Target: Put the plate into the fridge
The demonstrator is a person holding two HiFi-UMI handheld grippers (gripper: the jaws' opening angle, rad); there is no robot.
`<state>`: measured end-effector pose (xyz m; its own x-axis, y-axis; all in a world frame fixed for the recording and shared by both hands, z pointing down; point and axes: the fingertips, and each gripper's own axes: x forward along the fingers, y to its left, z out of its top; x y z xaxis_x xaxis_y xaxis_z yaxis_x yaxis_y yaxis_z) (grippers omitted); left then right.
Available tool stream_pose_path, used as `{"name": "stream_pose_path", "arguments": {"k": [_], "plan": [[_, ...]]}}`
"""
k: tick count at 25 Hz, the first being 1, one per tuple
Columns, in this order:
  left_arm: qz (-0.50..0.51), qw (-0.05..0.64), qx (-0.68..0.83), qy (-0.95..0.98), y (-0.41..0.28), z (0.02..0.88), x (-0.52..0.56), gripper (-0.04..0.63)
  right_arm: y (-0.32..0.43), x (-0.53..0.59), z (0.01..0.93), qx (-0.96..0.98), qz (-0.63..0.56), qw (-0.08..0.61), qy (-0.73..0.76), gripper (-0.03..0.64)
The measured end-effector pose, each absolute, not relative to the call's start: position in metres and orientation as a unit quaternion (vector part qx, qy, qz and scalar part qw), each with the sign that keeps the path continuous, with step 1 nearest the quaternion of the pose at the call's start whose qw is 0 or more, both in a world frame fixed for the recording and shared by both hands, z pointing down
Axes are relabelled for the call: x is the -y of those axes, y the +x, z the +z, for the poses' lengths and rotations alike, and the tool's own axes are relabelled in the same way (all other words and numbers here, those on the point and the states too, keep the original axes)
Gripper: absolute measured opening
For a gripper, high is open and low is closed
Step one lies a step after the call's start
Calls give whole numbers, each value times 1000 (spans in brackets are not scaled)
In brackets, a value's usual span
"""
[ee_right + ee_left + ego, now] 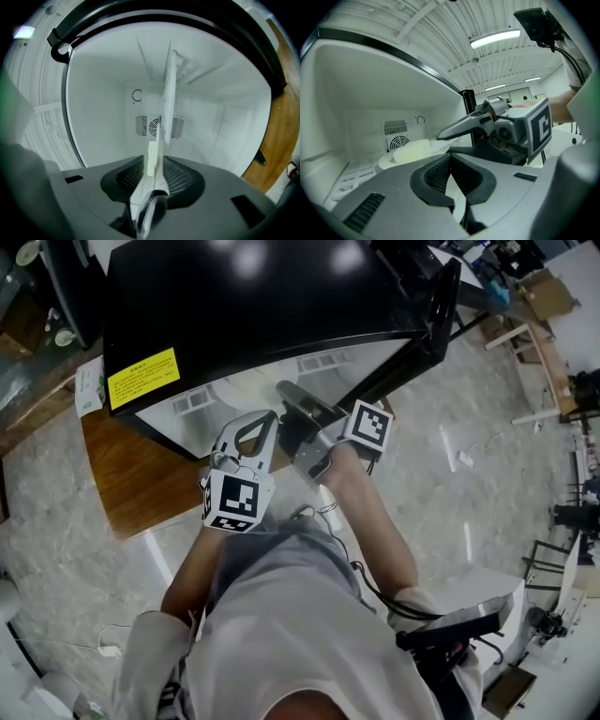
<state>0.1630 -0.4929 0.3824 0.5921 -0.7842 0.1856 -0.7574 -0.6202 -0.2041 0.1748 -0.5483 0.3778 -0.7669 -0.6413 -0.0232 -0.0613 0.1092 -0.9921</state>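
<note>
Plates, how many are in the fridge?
1. The plate is inside the fridge, before the back vent, its rim between the right gripper's jaws; others may be hidden.

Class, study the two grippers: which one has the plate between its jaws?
The right gripper: the white plate stands edge-on between its jaws, inside the fridge. The left gripper has its jaws meeting at the tips, with nothing between them.

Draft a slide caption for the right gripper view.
Right gripper inside the white fridge, a plate carrying a pale block edge-on between its jaws, fan vent behind.
</note>
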Motion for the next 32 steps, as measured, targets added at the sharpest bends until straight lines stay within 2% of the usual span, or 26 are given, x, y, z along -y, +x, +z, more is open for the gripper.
{"name": "stream_pose_path", "arguments": {"k": [1, 2, 7, 8, 9, 10, 12, 16, 19, 32], "plan": [[-124, 50, -438, -889, 162, 381, 496, 17, 172, 547, 373, -716, -615, 231, -238, 158], [-119, 48, -442, -888, 162, 379, 499, 17, 170, 545, 367, -728, -606, 226, -228, 207], [-100, 31, -464, -879, 157, 379, 514, 17, 173, 529, 351, -788, -538, 216, -210, 216], [-99, 29, -469, -877, 155, 379, 519, 17, 176, 526, 348, -801, -514, 215, -219, 206], [-98, 28, -474, -875, 153, 379, 523, 17, 180, 525, 346, -816, -484, 210, -237, 166], [-98, 29, -477, -873, 151, 378, 528, 17, 183, 526, 345, -831, -448, 199, -263, 84], [-96, 31, -483, -870, 147, 374, 530, 17, 184, 529, 346, -861, -366, 151, -320, 36], [-75, 26, -513, -855, 125, 363, 520, 17, 158, 530, 351, -905, -191, 6, -379, 28], [-73, 14, -537, -840, 107, 367, 525, 17, 140, 531, 358, -908, -119, -54, -398, 28], [-56, 1, -523, -850, 117, 372, 536, 17, 140, 550, 369, -897, -100, -75, -424, 28]]}}
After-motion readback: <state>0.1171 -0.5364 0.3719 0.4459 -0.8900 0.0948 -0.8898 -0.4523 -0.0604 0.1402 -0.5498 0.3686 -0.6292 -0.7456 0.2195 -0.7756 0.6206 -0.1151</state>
